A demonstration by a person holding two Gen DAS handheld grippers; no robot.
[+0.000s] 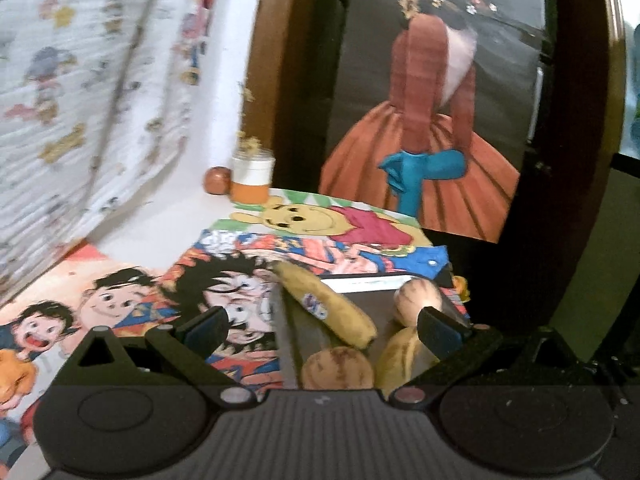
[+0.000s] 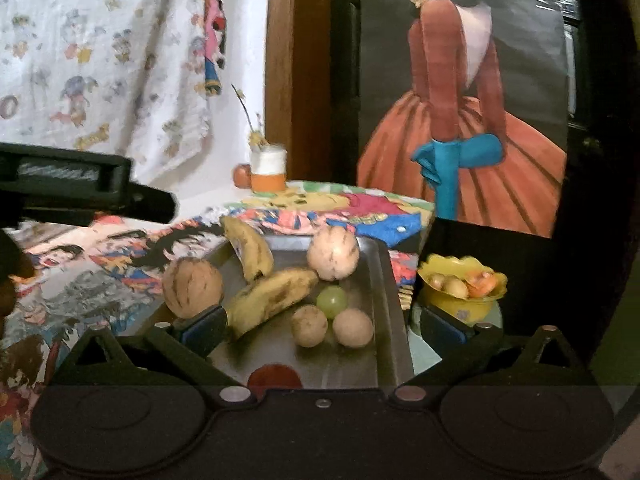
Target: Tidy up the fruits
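Note:
A metal tray [image 2: 384,292] sits on the cartoon-print table. It holds two bananas [image 2: 272,296], two striped pale melons [image 2: 334,252], a green grape [image 2: 332,300], two small tan round fruits [image 2: 352,328] and a red fruit [image 2: 274,376] at the near edge. My right gripper [image 2: 324,330] is open and empty above the tray's near end. My left gripper [image 1: 320,332] is open and empty over the tray's left side, with a banana [image 1: 324,304] and the melons [image 1: 416,300] between its fingers. The left gripper's body shows at the left of the right wrist view [image 2: 80,184].
A yellow bowl [image 2: 460,300] with small fruits stands right of the tray, past the table edge. A white-and-orange jar [image 2: 268,172] and a small orange ball [image 2: 242,176] stand at the back by the curtain. A dark door with a dress poster [image 2: 460,120] is behind.

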